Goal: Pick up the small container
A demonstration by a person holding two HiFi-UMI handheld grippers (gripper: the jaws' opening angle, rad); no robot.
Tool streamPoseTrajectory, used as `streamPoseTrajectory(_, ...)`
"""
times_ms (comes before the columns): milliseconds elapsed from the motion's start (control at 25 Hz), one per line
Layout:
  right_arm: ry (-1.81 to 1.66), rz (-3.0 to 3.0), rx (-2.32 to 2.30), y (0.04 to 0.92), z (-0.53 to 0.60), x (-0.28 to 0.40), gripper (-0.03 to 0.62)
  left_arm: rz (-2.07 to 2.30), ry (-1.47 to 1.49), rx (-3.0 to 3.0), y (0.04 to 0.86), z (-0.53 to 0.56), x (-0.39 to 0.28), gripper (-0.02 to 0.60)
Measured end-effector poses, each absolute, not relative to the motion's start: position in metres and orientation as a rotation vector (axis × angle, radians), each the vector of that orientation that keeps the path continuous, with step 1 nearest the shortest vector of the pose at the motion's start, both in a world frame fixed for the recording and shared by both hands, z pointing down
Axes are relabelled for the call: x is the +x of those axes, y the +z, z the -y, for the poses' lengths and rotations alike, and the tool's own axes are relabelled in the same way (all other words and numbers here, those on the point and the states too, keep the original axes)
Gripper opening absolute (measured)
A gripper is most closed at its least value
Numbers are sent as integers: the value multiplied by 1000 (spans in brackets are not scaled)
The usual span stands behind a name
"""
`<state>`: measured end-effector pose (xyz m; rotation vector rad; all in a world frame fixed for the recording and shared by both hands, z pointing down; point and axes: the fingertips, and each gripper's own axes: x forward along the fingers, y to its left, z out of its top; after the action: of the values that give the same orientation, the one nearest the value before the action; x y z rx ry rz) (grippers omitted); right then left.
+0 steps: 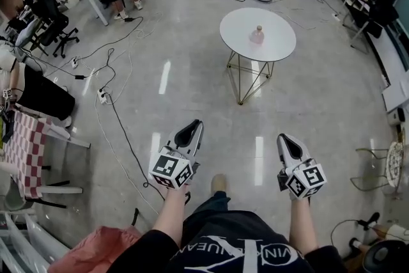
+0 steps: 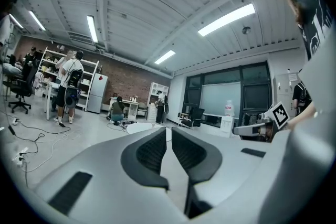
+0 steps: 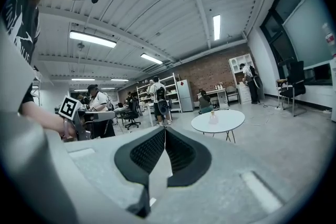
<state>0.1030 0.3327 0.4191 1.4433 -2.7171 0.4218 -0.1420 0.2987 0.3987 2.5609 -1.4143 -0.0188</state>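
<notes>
In the head view, the small container (image 1: 257, 35) stands on the round table (image 1: 233, 41), well apart from the left gripper (image 1: 197, 124) and the right gripper (image 1: 282, 137). In the left gripper view, its jaws are clenched on nothing. The right gripper view shows the same. Nothing is picked up yet.
</notes>
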Motion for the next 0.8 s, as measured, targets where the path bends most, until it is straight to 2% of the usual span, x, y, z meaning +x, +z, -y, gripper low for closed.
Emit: streamPoseTrajectory(800, 518, 2639, 1505, 442, -230, 84, 6, 1323, -19, 2558, 426, -181, -160, 34)
